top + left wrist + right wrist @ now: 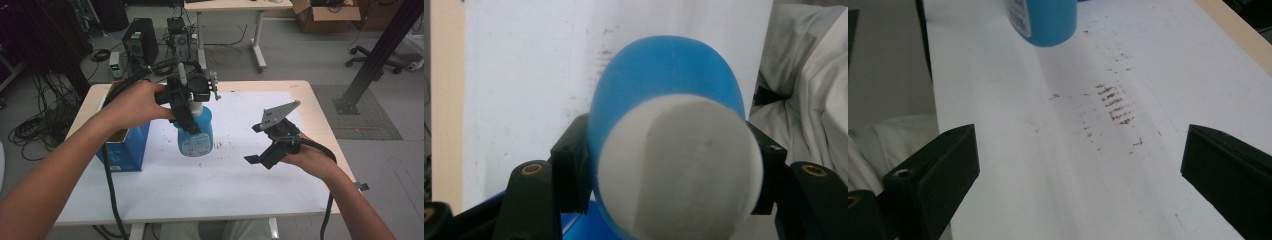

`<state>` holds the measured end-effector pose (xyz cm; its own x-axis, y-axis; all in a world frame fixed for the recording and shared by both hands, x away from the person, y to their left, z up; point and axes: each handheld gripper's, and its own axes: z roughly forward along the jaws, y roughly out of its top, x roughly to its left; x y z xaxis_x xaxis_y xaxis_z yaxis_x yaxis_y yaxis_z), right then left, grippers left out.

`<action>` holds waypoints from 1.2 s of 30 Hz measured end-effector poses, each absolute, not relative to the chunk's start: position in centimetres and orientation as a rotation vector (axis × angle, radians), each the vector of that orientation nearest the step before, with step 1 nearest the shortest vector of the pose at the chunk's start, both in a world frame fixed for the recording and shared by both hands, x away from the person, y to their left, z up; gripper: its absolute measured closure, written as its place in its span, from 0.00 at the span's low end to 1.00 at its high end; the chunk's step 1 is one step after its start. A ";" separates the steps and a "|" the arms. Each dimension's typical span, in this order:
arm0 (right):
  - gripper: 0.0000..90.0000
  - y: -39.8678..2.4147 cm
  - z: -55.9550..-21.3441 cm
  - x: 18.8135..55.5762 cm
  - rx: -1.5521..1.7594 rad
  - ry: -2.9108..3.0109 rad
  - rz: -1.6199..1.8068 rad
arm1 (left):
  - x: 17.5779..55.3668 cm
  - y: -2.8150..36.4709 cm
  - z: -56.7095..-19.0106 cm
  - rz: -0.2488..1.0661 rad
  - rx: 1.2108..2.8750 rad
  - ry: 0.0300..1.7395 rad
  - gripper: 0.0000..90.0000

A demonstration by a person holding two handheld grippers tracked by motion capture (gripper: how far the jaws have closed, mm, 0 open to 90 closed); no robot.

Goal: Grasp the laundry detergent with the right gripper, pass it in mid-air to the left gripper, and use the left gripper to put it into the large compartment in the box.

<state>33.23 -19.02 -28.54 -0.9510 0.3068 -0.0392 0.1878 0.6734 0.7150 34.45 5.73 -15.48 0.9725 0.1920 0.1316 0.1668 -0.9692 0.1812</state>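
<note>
The left gripper (186,107) has the blue bottle (196,131) pinched near its top, fingers (569,170) pressed on either side of it, and holds it in the air above the white sheet (240,175) on the table (320,100). The bottle hangs roughly upright, long axis top to bottom, its white spray head (212,82) up by the hand and its base clear of the sheet. In the left gripper view you look straight down its length, the pale top (679,170) nearest and the blue body swelling away beneath.

The right gripper (265,150) sits off to the bottle's right, low over the sheet and well apart from it, with its fingers (943,170) spread wide and nothing between them. In the right gripper view the bottle's base (1048,20) is ahead and a little left of the gap, beyond a patch of brown smears (1115,105).

So the left hand alone has the bottle. If the right is to join in, I'd judge it must travel leftward and rise towards the body. A blue box (125,150) stands just left of the bottle, under the left forearm.
</note>
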 end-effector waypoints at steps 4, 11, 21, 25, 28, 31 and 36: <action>0.02 -20.0 -28.1 33.1 0.432 2.734 1.162 | 35.0 6.1 -14.8 0.235 2.946 0.367 0.42; 0.02 -21.6 -27.5 33.0 0.453 2.733 1.095 | 36.0 7.2 -13.0 0.274 2.909 0.556 0.42; 0.03 -24.0 -27.5 33.5 0.516 2.781 0.994 | 37.4 8.9 -11.0 0.324 2.819 0.827 0.42; 0.03 -24.4 -26.9 33.1 0.495 2.781 0.933 | 38.0 9.7 -10.0 0.361 2.761 0.971 0.42; 0.03 -24.6 -26.8 32.8 0.496 2.782 0.898 | 38.5 10.3 -9.4 0.400 2.723 1.062 0.42; 0.03 -24.7 -26.9 32.7 0.492 2.781 0.840 | 38.8 10.8 -8.9 0.421 2.689 1.137 0.42; 0.04 -24.8 -27.3 32.6 0.485 2.786 0.807 | 39.2 11.9 -8.2 0.444 2.611 1.273 0.42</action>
<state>32.62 -24.85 -27.29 -0.9259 0.3644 -0.0995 0.2549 0.7971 0.5474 39.19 11.87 -8.21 0.5835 0.7923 0.1783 0.7313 -0.6081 0.3088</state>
